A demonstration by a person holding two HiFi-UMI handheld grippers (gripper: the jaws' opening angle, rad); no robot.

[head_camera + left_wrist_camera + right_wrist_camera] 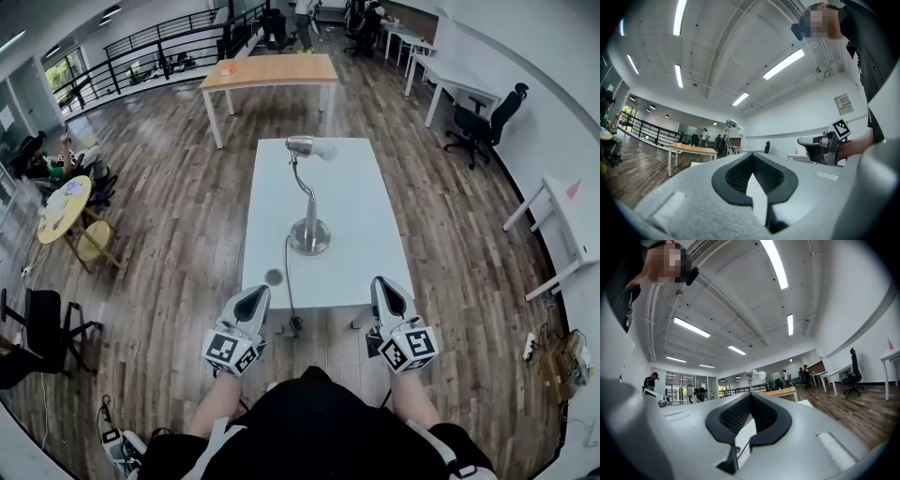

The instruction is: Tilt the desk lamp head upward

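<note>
Left gripper: jaws closed, empty.
Right gripper: jaws closed, empty.
Desk lamp: ahead, between both grippers, untouched.

left claw: closed, empty, held level | right claw: closed, empty, held level

Desk lamp: silver metal, white head tip. Counter: plain white. Left gripper, right gripper: light grey, black-and-white square markers on cubes. Floor: brown wood planks.
</note>
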